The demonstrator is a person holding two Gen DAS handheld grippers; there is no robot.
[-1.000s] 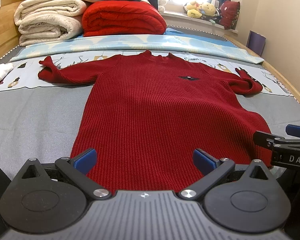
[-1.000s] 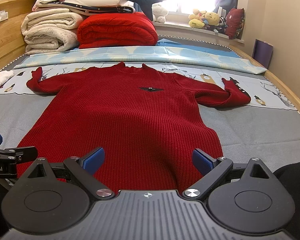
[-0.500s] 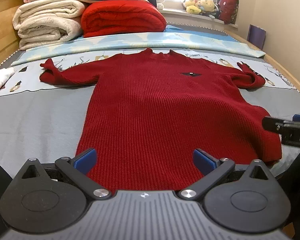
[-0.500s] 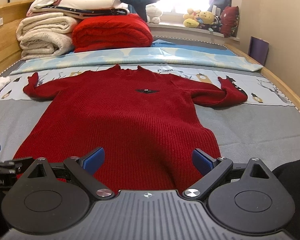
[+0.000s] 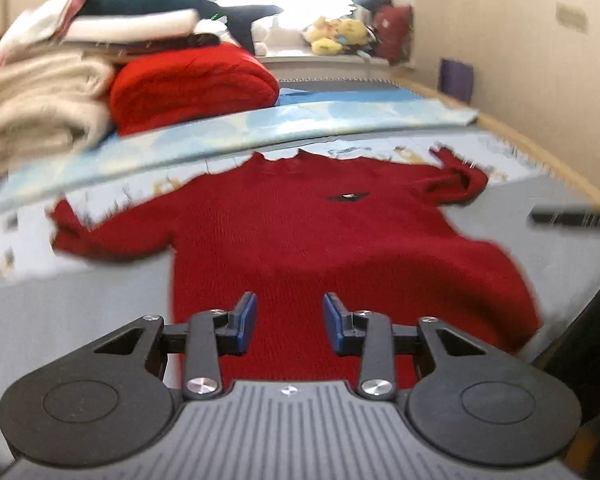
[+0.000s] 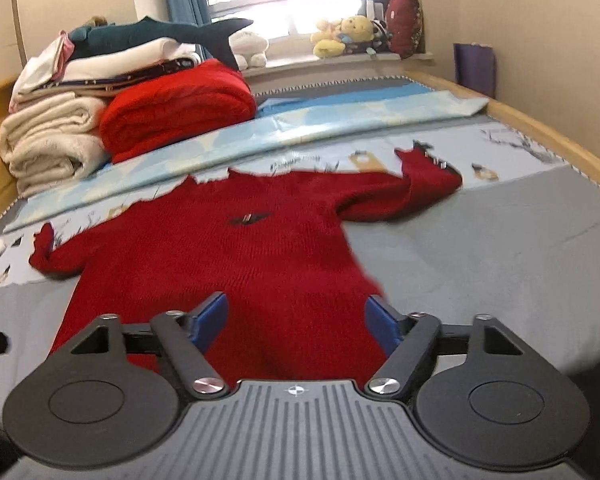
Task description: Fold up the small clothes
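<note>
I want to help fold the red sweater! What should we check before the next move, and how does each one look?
1. Red knitted sweater lies flat, front up, on the grey bed cover: ok.
2. Both sleeves spread out to the sides: ok, though the cuff of the sleeve on the right of the picture looks curled.
3. Left tool over the hem: ok; its jaws are closing, and whether the pads pinch cloth yet: cannot tell.
4. Right tool over the hem: ok; its jaws are closing but wide apart, grip: cannot tell.
5. Folded red blanket and cream blankets clear of the sweater: ok.
</note>
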